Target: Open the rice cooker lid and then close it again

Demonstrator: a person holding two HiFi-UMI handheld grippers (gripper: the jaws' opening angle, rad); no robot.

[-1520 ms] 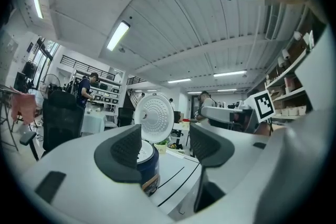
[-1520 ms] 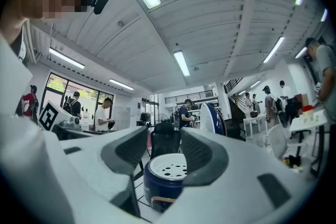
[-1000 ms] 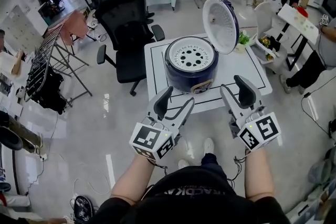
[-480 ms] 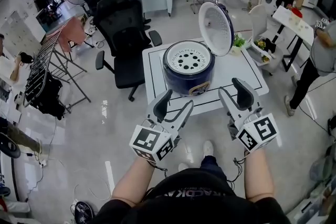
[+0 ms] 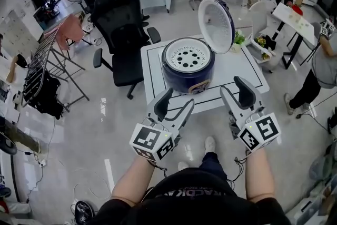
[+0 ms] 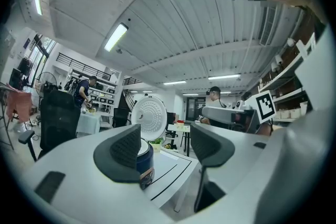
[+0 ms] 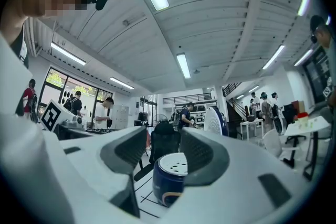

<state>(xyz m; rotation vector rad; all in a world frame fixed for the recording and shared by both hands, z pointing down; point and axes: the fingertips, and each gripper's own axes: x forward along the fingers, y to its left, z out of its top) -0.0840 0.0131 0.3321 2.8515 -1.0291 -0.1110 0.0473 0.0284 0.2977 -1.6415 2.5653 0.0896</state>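
**Lid up, closing half not yet begun**

Position: the rice cooker [image 5: 188, 65] sits near the middle of the white tabletop [image 5: 247, 74]. Its lid [image 5: 217, 17] stands raised on the hinge at the far-right side, pale inner face turned toward the pot. The perforated inner plate [image 5: 188, 57] is exposed.

Judgement: the opening appears complete and closing remains.

Method for a clean close:
- Approach the lid's upper edge from behind or above.
- Push it over along the hinge arc rather than straight down.
- Press near the front edge until it seats.
- Keep the gripper clear of the pot rim. Steady the body if it starts to slide.

Pose:
- The left gripper [image 5: 176, 101] and right gripper [image 5: 235, 89] are held side by side, short of the tabletop's near edge.
- Both point roughly level toward the cooker, well apart from it.
- Both have jaws spread and nothing between them; the cooker only shows through the gaps.
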